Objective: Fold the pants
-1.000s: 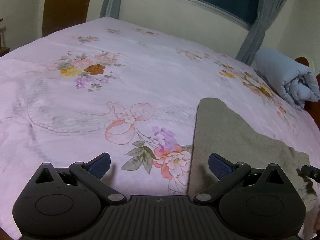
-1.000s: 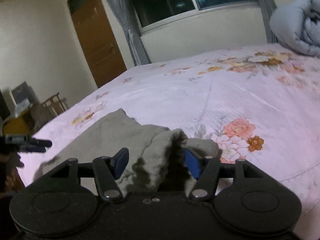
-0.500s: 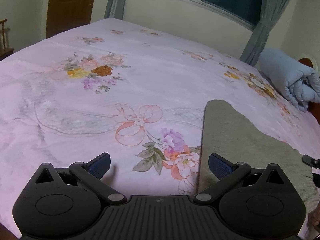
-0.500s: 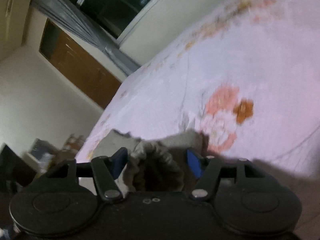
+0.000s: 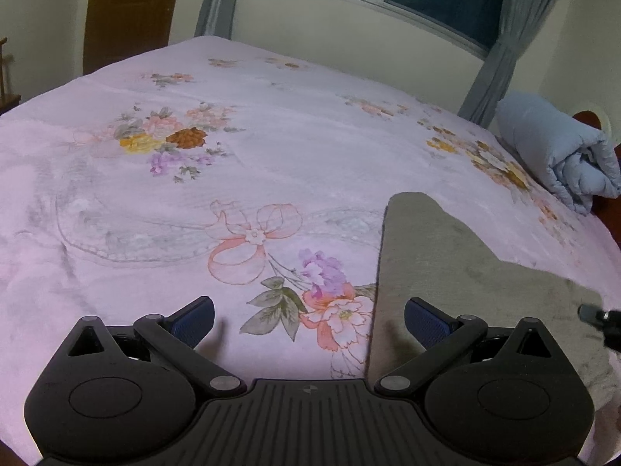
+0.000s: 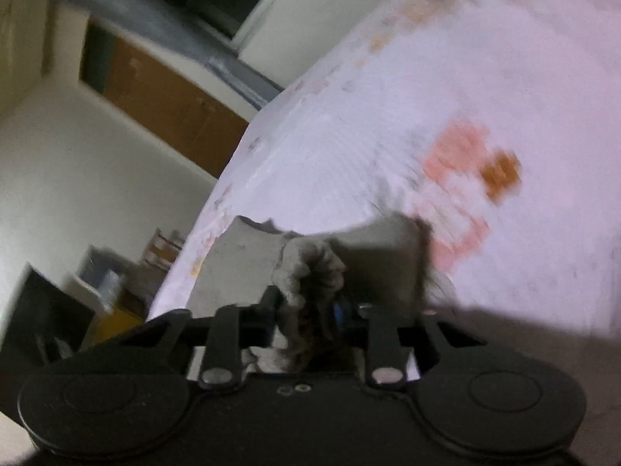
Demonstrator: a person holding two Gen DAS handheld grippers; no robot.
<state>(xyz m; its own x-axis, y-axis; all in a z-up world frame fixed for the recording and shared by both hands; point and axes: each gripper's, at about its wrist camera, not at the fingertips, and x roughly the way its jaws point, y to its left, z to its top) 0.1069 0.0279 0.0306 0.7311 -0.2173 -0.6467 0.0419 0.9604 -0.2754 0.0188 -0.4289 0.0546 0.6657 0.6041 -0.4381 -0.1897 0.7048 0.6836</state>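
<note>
The gray pants point(image 5: 446, 272) lie on a big bed point(image 5: 271, 178) with a pink flower cover. They sit near the front edge of the bed, over to the right. One leg lies flat and points toward the window point(image 5: 427, 0).

The left gripper point(image 5: 309, 316) hangs just above the bed, next to the left edge of the pants. Its jaws are wide apart and nothing is between them.

The right gripper point(image 6: 304, 308) is at the bunchy end of the pants point(image 6: 314, 272). Its jaws are closing, and a crumpled bit of the gray cloth is pinched between them. This view is tilted and blurry.

A rolled blue blanket point(image 5: 559, 155) lies at the far right side of the bed.
</note>
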